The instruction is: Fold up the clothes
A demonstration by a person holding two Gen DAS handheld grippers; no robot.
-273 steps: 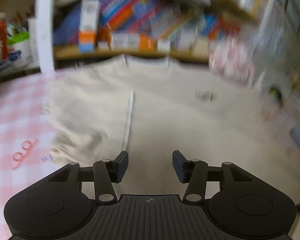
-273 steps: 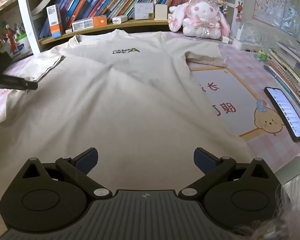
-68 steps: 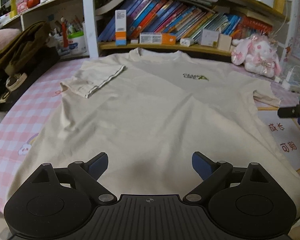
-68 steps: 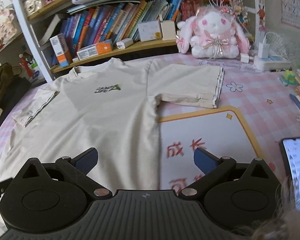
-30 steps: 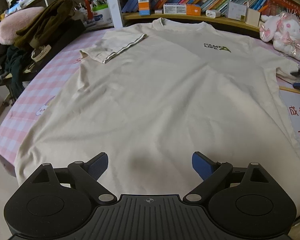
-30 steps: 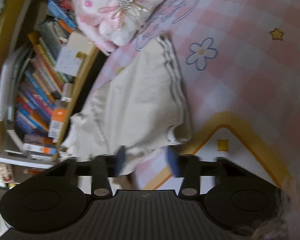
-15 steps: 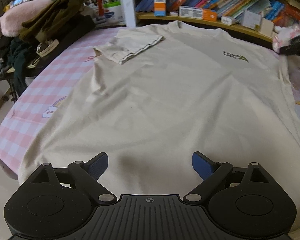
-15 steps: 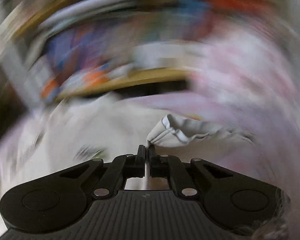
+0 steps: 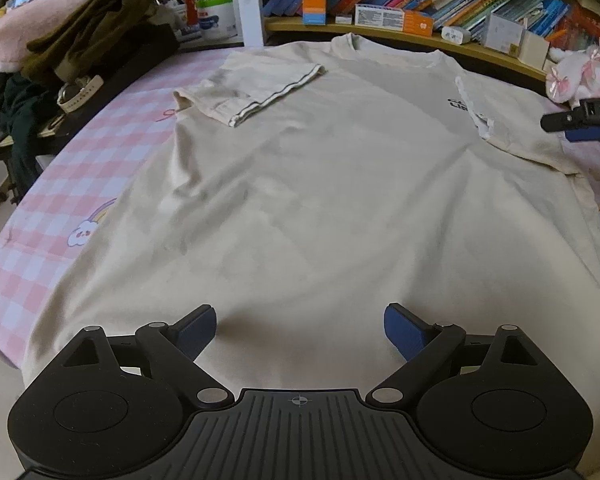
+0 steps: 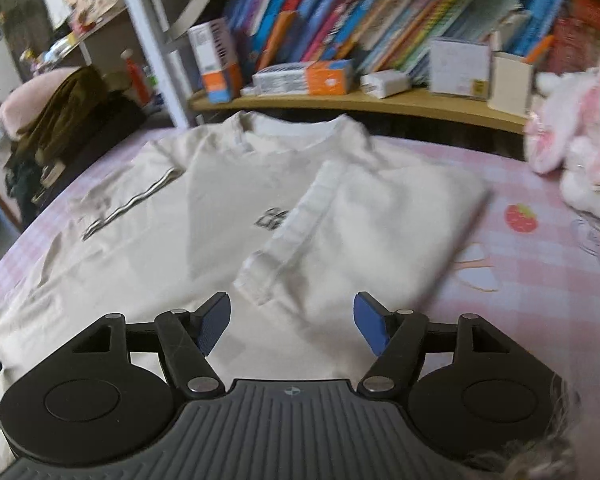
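T-shirt point(image 9: 320, 184) lies flat, front up, on the pink checked cloth point(image 9: 80, 184), collar toward the bookshelf point(image 10: 380, 98). Both sleeves lie folded in over the chest; the right sleeve point(image 10: 364, 220) covers part of the print. Right gripper point(image 10: 292, 322): jaws have just been opening, now spread, nothing between them. Left gripper point(image 9: 299, 330): jaws spread wide, empty, above the hem.

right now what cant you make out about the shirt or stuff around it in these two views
- Chest logo: right wrist view, partly covered by the folded-in right sleeve and blurred; unreadable.
- T-shirt bottom hem: both views, hidden behind the gripper bodies.
- Right gripper: left wrist view, cut off by the right edge; only the fingers show.
- Plush toy: right wrist view, blurred and cropped.
- Book titles on the shelf: too blurred.
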